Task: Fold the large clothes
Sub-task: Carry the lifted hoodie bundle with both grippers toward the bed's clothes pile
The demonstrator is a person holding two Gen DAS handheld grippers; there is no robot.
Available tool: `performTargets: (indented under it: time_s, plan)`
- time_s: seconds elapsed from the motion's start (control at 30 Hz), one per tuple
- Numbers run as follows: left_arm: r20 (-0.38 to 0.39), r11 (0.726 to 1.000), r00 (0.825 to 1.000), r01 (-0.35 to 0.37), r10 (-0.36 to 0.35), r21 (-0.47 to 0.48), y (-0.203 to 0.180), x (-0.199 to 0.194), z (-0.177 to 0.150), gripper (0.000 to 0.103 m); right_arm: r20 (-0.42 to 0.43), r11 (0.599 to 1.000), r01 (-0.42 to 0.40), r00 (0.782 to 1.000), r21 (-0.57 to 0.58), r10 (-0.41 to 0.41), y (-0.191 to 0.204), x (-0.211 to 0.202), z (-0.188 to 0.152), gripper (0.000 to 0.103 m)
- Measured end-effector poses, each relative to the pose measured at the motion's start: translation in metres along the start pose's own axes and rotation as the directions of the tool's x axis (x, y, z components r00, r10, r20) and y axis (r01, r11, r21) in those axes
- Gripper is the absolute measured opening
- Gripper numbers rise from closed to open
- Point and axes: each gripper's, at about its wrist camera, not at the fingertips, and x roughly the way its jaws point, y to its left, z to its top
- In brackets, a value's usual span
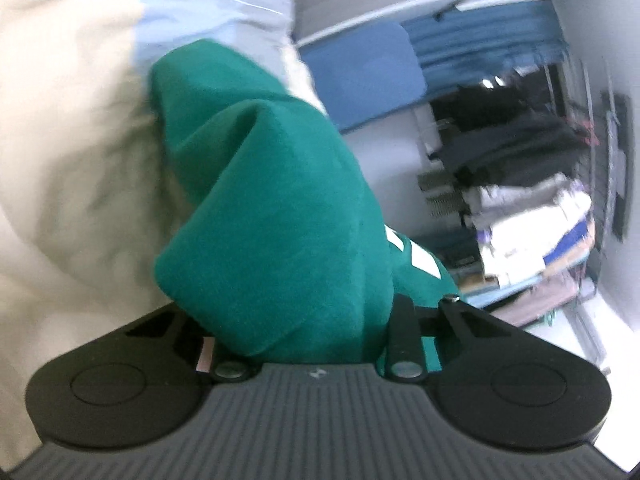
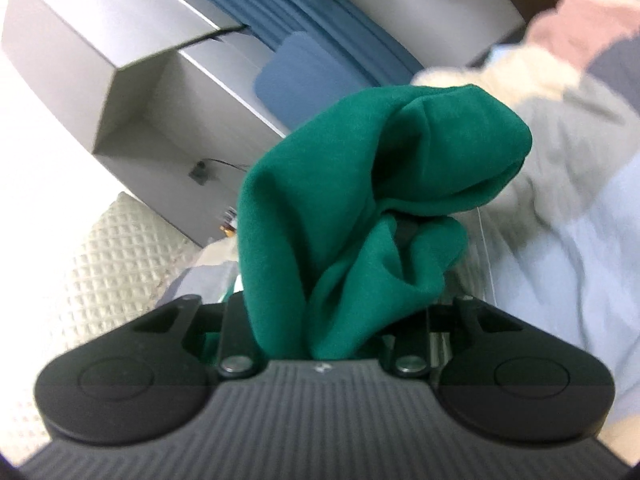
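Observation:
A green garment (image 1: 276, 216) with white stripes fills the middle of the left wrist view. It is bunched over my left gripper (image 1: 304, 320), which is shut on it; the fingertips are hidden under the cloth. The same green garment (image 2: 360, 208) is bunched over my right gripper (image 2: 332, 312) in the right wrist view. That gripper is shut on it too, with only a dark bit of one finger (image 2: 406, 234) showing through the folds. Both views are tilted and blurred.
A person in a cream and light blue top (image 1: 72, 140) is close on the left. Stacks of folded clothes (image 1: 532, 216) sit at the right. Grey furniture (image 2: 132, 68), blue panels (image 2: 304, 76) and a quilted white cover (image 2: 100, 264) lie behind.

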Motion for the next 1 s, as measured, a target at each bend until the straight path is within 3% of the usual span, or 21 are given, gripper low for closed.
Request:
performTargets:
  time_s: [0.2,0.4,0.73,1.0]
  plan:
    - [-0.063,0.994,0.996,0.064,-0.058,0.085,-0.05,0.007,-0.021,0.033,0.06,0.999,0.005,0.998,-0.054,-0.002,0.008,-0.052,0.032,0.039]
    - [-0.118,0.979,0.986,0.138,-0.12,0.15,-0.11,0.02,-0.063,0.033,0.145,0.998,0.02,0.989,-0.062,-0.011,-0.001,-0.13,0.063,0.039]
    - [-0.238,0.945,0.951,0.248,-0.195,0.214,-0.218,0.076,-0.172,0.033,0.304,0.991,0.118,0.948,-0.059,-0.095,-0.033,-0.275,0.106,0.039]
    - [-0.347,0.929,0.917,0.288,-0.197,0.233,-0.269,0.14,-0.266,0.033,0.37,0.978,0.208,0.908,0.007,-0.196,-0.091,-0.351,0.105,0.039]
